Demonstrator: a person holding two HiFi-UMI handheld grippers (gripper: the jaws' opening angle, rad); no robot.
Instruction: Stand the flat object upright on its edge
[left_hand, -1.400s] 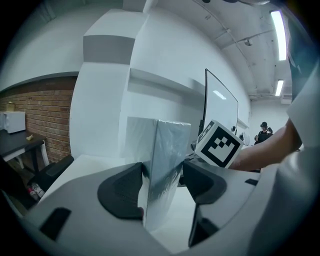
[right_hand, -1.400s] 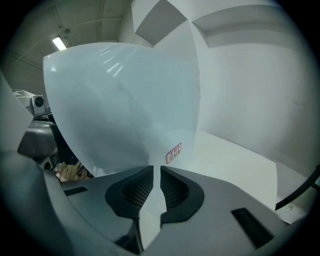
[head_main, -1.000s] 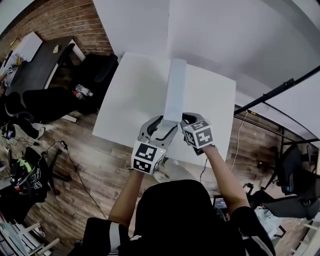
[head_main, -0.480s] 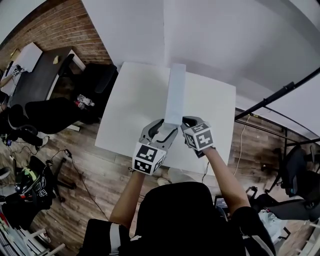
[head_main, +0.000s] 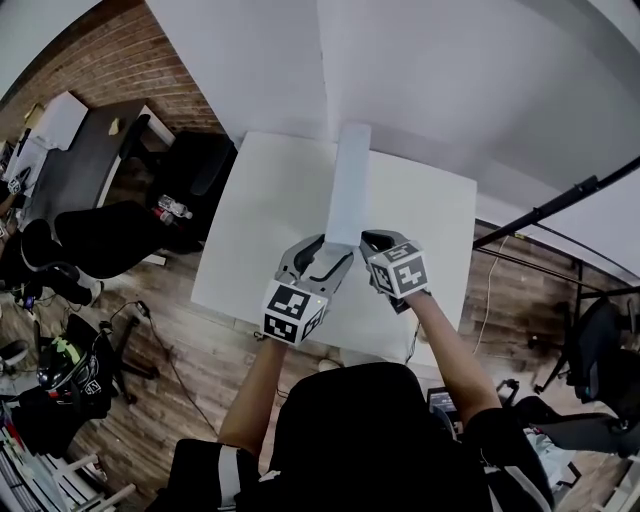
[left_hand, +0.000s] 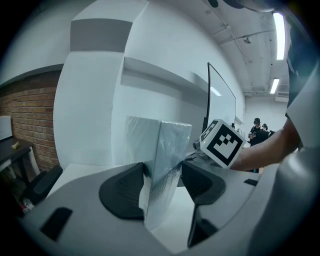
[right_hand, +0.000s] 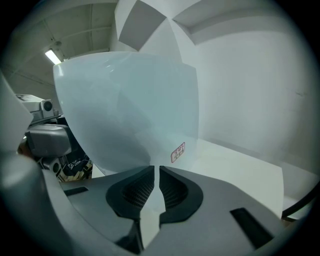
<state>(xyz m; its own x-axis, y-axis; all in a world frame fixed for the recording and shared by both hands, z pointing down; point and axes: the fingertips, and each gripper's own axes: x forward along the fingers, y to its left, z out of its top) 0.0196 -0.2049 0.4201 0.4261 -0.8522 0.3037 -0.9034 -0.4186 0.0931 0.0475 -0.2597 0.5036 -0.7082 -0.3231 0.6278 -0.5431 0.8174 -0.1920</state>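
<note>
Your right gripper (right_hand: 154, 169): jaws almost together, a pale sliver between them.
Flat box (right_hand: 130, 105): broad pale face just past your jaw tips.
Label (right_hand: 178, 152): red-printed, low on that face.

Pale flat box (head_main: 348, 190) stands upright on edge.

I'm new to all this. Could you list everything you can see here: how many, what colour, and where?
table: one, white, centre of the head view.
box: one, flat, pale blue-white, upright at the table's middle.
sticker: one, red-and-white, low on the box's broad face.
desk: one, dark, far left.
brick wall: one, reddish, behind the desk.
floor: one, brown wood, around the table.
left gripper: one, grey, fingers clamped across the box's thickness.
right gripper: one, grey, fingers together at the box's near end.
marker cubes: two, black-and-white, one per gripper.
</note>
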